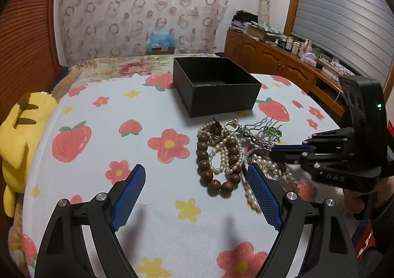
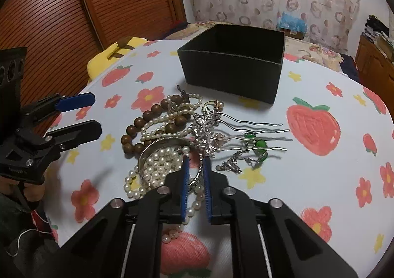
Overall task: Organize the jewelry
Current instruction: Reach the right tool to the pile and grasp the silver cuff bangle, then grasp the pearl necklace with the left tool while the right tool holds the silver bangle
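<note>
Left wrist: right tongs (image 1: pixel 272 153) body lettered "DAS"; nothing else legible.

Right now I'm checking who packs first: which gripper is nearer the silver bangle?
Right. The right gripper is shut on the silver bangle; the left gripper hovers open beside the pile.

Left jaws wide and empty, right jaws pinched shut.

My left black two-finger gripper with blue ribbed pads (image 1: pixel 194 180) tilts downward, its fingers (image 1: pixel 129 191) spread far apart with nothing between them. My right black gripper with blue pads (image 2: pixel 196 167) also angles down, its fingers (image 2: pixel 185 179) drawn close together, clamping the silver metal bangle (image 2: pixel 194 180).
</note>
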A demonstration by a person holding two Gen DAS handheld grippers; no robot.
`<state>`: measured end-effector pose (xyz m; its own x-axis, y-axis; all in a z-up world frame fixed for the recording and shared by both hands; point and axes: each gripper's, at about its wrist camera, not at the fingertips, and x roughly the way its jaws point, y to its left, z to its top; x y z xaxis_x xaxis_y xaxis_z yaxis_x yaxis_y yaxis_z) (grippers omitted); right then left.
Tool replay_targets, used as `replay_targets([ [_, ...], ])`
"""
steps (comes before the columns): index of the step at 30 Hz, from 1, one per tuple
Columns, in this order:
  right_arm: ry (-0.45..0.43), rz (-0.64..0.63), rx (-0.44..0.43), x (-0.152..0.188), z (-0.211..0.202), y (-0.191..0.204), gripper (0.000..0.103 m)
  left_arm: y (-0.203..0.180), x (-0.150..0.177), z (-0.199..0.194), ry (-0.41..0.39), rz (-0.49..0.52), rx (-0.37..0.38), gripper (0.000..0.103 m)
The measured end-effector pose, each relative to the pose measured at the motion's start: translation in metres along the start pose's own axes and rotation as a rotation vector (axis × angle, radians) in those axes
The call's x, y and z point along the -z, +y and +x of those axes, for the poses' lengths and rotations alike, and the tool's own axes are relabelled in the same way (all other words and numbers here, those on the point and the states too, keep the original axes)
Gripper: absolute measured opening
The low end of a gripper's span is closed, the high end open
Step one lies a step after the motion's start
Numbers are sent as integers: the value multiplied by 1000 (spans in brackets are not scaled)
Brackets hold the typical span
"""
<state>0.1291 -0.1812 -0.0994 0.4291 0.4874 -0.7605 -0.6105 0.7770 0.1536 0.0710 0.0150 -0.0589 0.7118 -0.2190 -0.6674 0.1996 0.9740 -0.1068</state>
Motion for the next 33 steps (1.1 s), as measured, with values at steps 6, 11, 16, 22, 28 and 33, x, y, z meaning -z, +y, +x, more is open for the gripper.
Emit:
replay_targets([
  [6,-43,-41,4,5,-17,8,4,1,3,4,9,-1,-8,81],
  [11,-90,-31,10,6,-31,2,4,4,3,9,23,-3,-9,81],
  [16,-121,-20,22,4,-41,-5,4,7,0,19,54,-13,26,69],
  [22,-147,-15,24,2,-49,-8,4,3,-3,37,110,-1,50,49],
  [28,-155,-16,34,5,-53,-10,4,-14,-8,34,92,36,86,48],
  [33,-159,0,45,8,-56,-18,4,-35,-12,36,94,103,109,40],
])
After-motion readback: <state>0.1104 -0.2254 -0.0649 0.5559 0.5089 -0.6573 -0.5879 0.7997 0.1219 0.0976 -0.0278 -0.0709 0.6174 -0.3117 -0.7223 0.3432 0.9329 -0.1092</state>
